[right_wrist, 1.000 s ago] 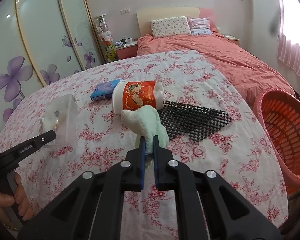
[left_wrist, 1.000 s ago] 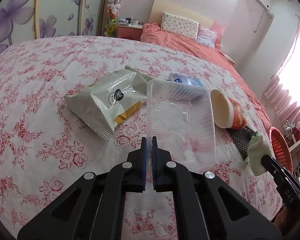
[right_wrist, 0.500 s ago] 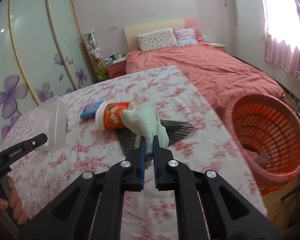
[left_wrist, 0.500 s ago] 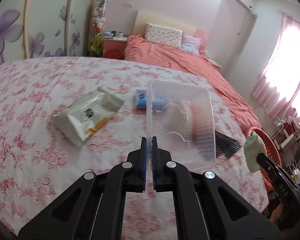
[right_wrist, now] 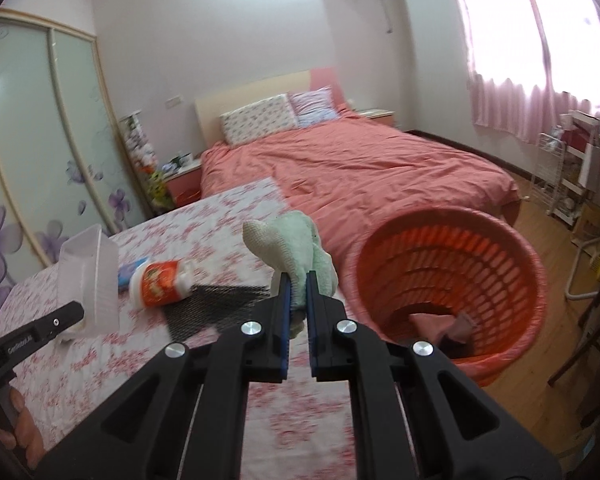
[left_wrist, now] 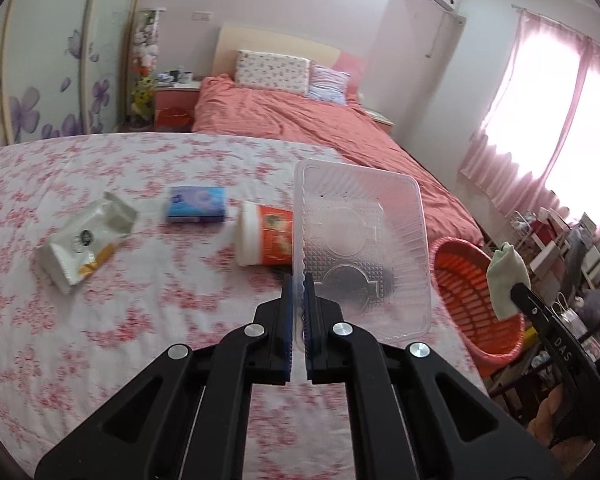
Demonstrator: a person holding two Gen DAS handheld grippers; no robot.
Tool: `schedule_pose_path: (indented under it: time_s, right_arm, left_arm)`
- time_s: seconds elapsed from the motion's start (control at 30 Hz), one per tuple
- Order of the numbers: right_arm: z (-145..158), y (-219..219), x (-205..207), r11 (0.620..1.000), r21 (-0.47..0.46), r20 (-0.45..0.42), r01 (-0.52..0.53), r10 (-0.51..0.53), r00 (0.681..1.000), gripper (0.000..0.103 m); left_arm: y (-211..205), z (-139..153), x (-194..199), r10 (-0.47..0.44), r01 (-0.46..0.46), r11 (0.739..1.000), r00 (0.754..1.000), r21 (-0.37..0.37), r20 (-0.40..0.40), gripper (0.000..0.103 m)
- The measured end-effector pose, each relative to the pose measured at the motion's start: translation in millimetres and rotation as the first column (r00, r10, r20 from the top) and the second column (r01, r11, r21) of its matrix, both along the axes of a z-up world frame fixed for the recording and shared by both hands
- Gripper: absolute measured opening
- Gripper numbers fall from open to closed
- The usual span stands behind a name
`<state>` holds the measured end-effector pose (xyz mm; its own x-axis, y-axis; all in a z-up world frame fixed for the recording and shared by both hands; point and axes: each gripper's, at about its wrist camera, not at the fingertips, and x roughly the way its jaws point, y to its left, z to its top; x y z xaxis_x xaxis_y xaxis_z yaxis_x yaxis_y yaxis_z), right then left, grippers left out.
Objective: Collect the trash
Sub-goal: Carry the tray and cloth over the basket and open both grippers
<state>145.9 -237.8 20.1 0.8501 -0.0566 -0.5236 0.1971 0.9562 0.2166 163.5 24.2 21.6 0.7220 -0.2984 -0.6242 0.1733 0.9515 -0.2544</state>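
My left gripper [left_wrist: 299,286] is shut on the edge of a clear plastic tray [left_wrist: 364,248], which stands raised above the floral tablecloth [left_wrist: 140,320]. My right gripper [right_wrist: 299,280] is shut on a crumpled pale green and white cloth [right_wrist: 292,240], held in the air beside the orange basket [right_wrist: 452,280]. That basket [left_wrist: 472,300] sits off the table's right edge with some scraps at its bottom. On the table lie an orange paper cup [left_wrist: 264,236] on its side, a blue packet [left_wrist: 196,210], a white snack bag [left_wrist: 84,244] and a black mesh mat [right_wrist: 212,308].
A bed with coral bedding [right_wrist: 360,160] lies beyond the table. A wardrobe with purple flower panels [right_wrist: 40,160] fills the left. Racks and clutter [right_wrist: 572,160] stand by the pink-curtained window on the right, over wooden floor [right_wrist: 580,280]. A hand [right_wrist: 16,428] grips the left tool.
Both grippers have risen and swung right toward the orange basket, carrying the tray and the cloth. The basket now shows much larger in the right wrist view.
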Motion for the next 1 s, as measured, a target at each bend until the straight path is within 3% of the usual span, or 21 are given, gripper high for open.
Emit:
schedule_pose_path:
  time_s: [0.4, 1.0]
  right_arm:
    - [-2.4, -57.7, -13.8, 0.990, 0.015, 0.016, 0.141, -0.142, 0.990, 0.008]
    - [-14.5, -107.6, -14.0, 0.974, 0.053, 0.012, 0.222, -0.223, 0.975, 0.008]
  left_arm:
    - [-76.5, 2.7, -1.1, -0.147, 0.147, 0.989, 0.989, -0.002, 0.020, 0.004]
    - [-163.1, -10.7, 10.6, -0.269, 0.269, 0.963, 0.963, -0.001, -0.023, 0.004]
